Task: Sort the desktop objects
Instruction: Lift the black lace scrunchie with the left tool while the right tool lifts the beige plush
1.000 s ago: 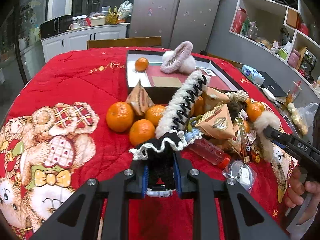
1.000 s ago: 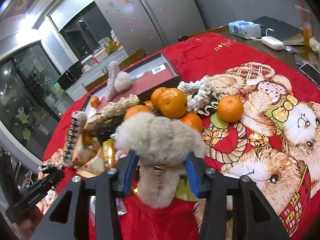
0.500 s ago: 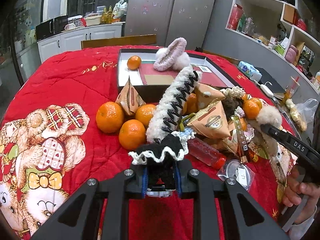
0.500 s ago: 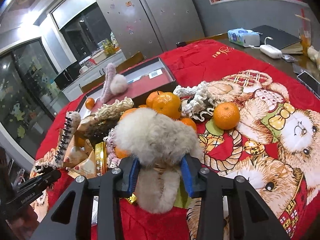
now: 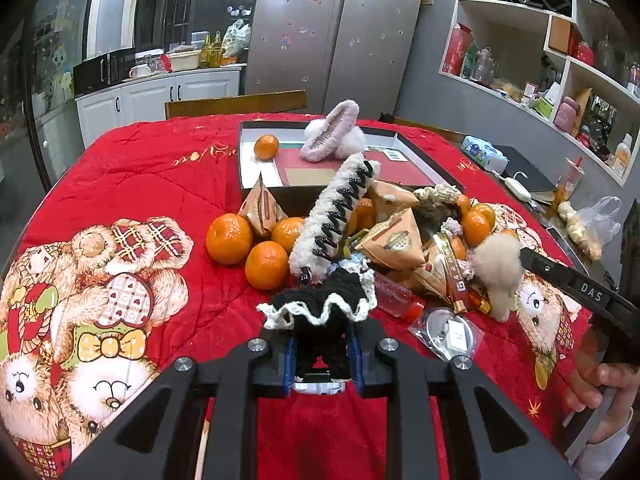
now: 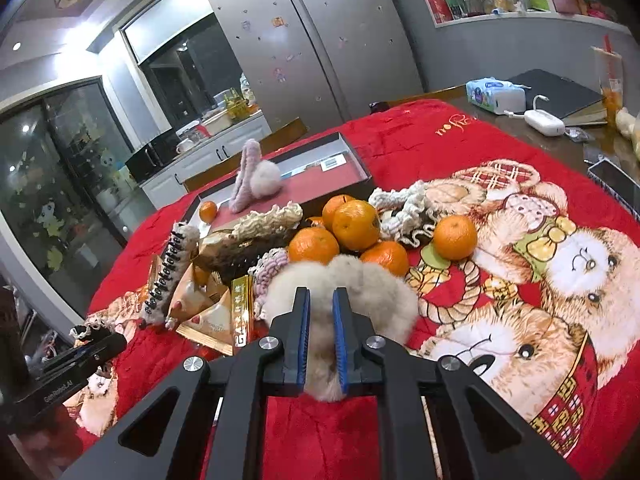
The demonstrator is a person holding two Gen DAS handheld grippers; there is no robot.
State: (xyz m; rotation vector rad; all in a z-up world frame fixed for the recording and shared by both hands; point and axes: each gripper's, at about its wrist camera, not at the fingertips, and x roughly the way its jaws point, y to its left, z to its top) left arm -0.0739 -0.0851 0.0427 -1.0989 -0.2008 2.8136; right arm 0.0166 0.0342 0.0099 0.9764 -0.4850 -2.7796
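Both clamped: left hand-held gripper (image 5: 320,354) on black frilly scrunchie (image 5: 320,300), right hand-held gripper (image 6: 320,340) on beige fluffy clip (image 6: 352,280), prob. bound for box (image 5: 244,168) behind pile w/ other hair stuff.

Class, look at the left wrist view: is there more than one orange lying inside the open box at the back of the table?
No. Only one orange lies in the box, beside a fluffy pink hair clip; the others are on the cloth.

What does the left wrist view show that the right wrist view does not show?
Only the left wrist view: the black ruffled scrunchie pinched in the left gripper, and a small clear bottle with a red cap.

Only the right wrist view: the right gripper with its jaws shut on the beige fluffy hair clip.

Both: the open box holding one mandarin.
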